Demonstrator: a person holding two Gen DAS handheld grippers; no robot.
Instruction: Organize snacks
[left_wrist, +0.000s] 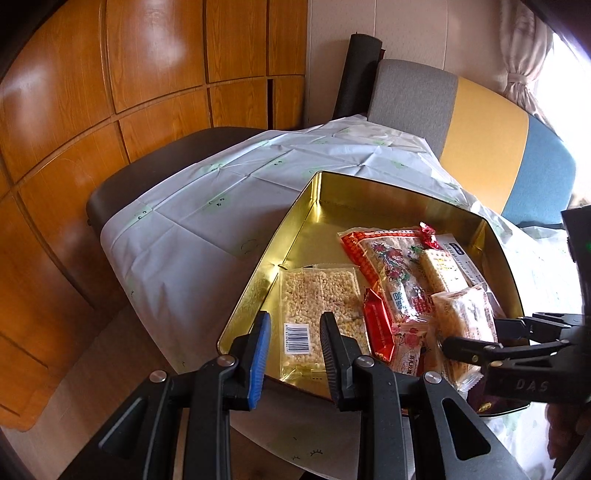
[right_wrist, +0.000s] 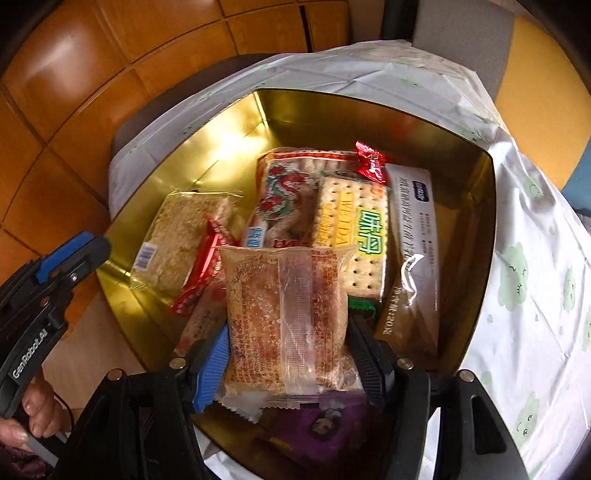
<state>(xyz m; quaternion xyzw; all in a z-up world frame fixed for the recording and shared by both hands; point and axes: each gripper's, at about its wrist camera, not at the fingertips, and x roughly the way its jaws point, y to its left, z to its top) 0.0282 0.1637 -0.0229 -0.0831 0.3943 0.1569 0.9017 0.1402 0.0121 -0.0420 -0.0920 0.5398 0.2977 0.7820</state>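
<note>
Item, lower centre of the right wrist view: my right claw (right_wrist: 288, 354) grips a sesame-brittle packet (right_wrist: 286, 317) above the gold tin (right_wrist: 476, 236); slack pads could let it slip onto the purple packet (right_wrist: 325, 428) below.

Item, lower left: my left claw (left_wrist: 293, 343), nearly closed and empty, hangs over the tin's near rim; it may snag the puffed-rice bar (left_wrist: 317, 314).

Item, centre: Weida crackers (right_wrist: 352, 236), dragon-print packet (right_wrist: 291, 195), red candy (right_wrist: 371, 162), heaped unevenly on the desk cloth (right_wrist: 532, 314).
</note>
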